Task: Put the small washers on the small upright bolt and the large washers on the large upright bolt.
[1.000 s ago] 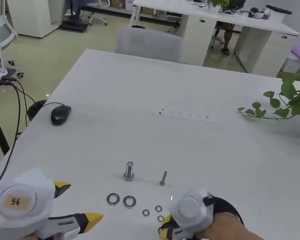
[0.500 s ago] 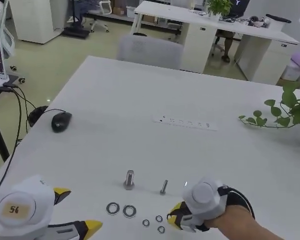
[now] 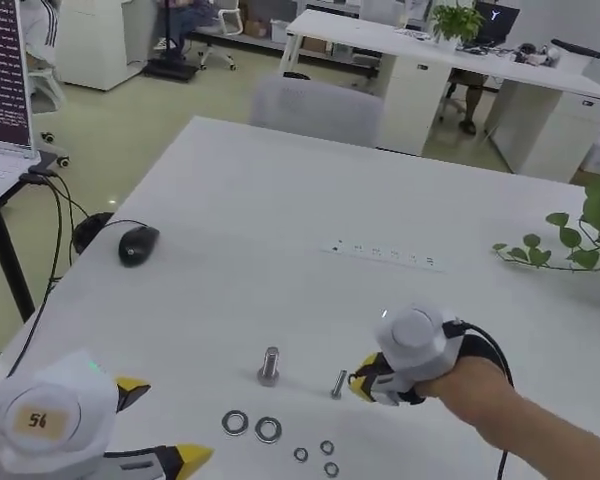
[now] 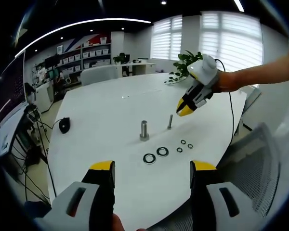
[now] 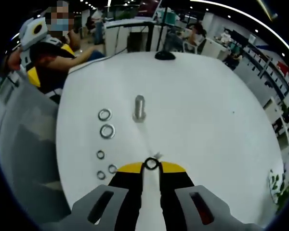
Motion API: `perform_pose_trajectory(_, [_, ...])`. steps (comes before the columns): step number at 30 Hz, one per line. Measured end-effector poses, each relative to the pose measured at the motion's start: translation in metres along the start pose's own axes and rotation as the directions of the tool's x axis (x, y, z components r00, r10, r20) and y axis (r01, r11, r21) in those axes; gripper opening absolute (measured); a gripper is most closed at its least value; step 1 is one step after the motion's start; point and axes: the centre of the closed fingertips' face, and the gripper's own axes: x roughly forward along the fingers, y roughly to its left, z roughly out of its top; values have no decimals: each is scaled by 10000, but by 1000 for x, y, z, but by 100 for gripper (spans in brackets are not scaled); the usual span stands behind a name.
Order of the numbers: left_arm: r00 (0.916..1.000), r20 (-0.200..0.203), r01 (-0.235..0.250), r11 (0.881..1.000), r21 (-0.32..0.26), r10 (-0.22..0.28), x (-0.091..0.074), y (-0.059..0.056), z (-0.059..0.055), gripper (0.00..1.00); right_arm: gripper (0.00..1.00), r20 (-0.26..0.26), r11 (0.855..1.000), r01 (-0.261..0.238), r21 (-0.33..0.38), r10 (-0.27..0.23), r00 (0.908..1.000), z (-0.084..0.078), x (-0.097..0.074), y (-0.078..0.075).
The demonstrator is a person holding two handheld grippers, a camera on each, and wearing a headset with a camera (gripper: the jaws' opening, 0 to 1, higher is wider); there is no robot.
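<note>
Apparently neither bolt carries a washer yet. My right gripper (image 5: 151, 166) pinches one small washer (image 5: 151, 164) at 3 o'clock of the small bolt (image 3: 339, 384). Two large washers (image 3: 234, 422) and three loose small washers (image 3: 326, 447) lie around 6 o'clock of the large bolt (image 3: 269, 365). My left gripper (image 4: 152, 168) gapes wide, empty.
</note>
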Motion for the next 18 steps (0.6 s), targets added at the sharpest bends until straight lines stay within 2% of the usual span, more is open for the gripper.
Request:
perform_pose_trajectory(6, [10000,51,-64,9999,-107,65,-2,3,0,62,13,-163,10000,-25,-63,24,9999,5,6,-6])
perform_pose_trajectory(14, [9998,102,-164,9997,-193,166,-3,7,1,62,13,-541,9998,-156,-146,148,9984,0,15,-6])
perform_pose_trajectory(18, [9997,111,-199,9996,-224,201,-4,9,0,62,13,-527,9999,-134,-96,129,9985,2,15,-7])
